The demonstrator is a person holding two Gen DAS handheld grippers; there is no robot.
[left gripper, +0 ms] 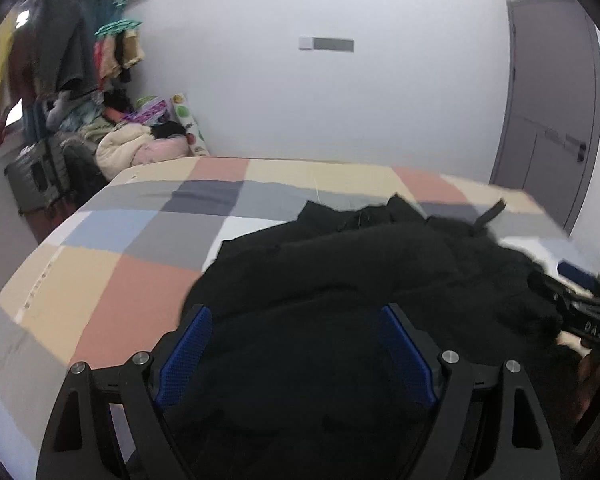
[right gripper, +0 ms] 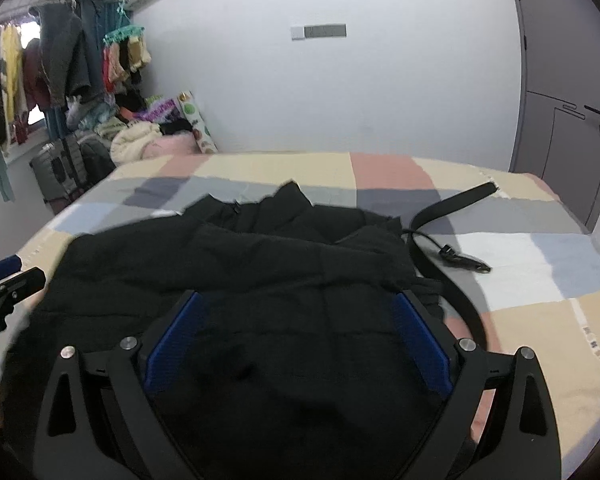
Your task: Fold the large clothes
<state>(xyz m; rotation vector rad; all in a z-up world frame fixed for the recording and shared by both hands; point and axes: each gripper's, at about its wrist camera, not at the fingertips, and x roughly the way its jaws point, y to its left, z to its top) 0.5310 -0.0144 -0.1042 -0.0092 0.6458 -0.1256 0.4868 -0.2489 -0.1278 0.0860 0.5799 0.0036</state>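
One large black garment [right gripper: 236, 264] lies bundled on the bed's checked cover [right gripper: 540, 264], toward the near edge and a little left of centre in the right wrist view. By my reading the fold is partly made: layers already overlap, with a flap turned over the body and a collar-like peak at 12 o'clock, but the outline is lumpy and uneven, so squaring and at least one more fold seem left. A black belt [right gripper: 452, 208] trails loose from the garment's 2 o'clock corner and has not been tucked in.

The cloth looks thick, matte and quilted, likely to spring back.

Both tongs hover over the garment's near part with blue pads spread wide, gripping nothing: left tongs [left gripper: 296, 344], right tongs [right gripper: 296, 336].
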